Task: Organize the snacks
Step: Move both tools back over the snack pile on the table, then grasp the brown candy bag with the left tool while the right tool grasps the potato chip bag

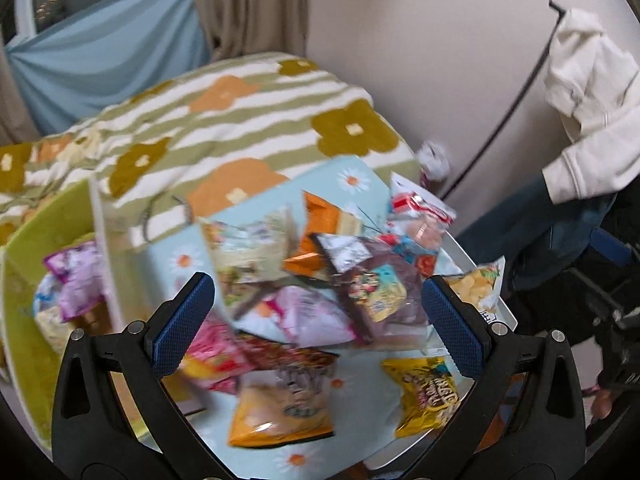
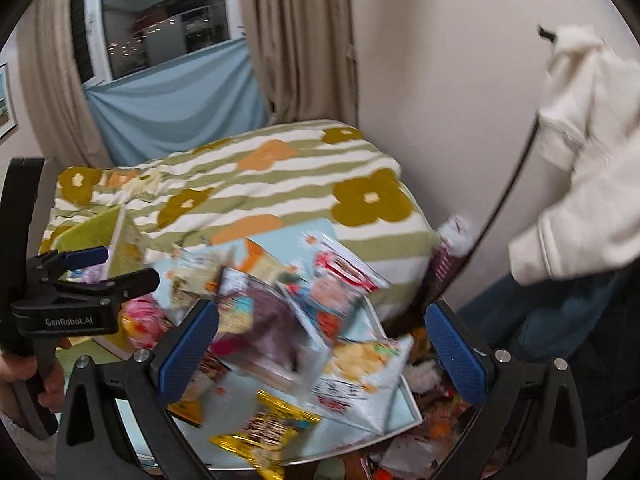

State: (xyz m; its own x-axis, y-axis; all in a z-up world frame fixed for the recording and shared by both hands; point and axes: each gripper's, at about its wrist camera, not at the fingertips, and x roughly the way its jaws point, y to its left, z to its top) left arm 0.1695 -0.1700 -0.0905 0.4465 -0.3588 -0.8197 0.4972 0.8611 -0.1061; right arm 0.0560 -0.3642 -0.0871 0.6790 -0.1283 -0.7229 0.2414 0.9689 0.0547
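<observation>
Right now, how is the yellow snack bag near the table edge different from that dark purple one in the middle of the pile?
The yellow bag lies alone on the bare flowered tabletop, apart from the heap; the purple bag sits in the heap, overlapping other packets. The yellow bag looks smaller; the purple bag looks larger and has a bright printed panel. Both lie flat and untouched between the open fingers of the left gripper.
</observation>
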